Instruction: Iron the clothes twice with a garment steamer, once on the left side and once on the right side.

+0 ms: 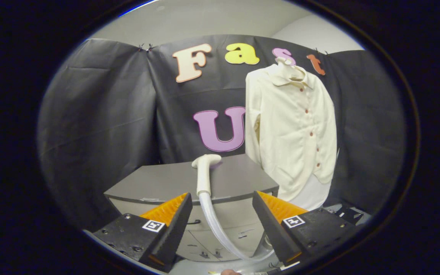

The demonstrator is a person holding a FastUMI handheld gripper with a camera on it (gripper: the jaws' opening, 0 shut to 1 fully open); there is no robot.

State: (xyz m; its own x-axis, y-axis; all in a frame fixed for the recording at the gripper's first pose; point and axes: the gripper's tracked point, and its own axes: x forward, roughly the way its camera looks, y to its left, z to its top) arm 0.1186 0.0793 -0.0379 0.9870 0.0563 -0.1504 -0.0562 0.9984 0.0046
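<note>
Short of the steamer, gripper seemingly level, fingers wide apart.

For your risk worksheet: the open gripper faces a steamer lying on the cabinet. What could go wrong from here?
1. The steamer lies at the cabinet edge; a nudge from the open gripper could tip it off.
2. Its hose hangs between the fingers and might snag.
3. The shirt hangs loosely and may swing away.

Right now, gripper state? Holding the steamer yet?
Gripper: open, holding nothing. The garment steamer head lies on the grey cabinet just ahead, its hose running down between the spread fingers, untouched.
</note>
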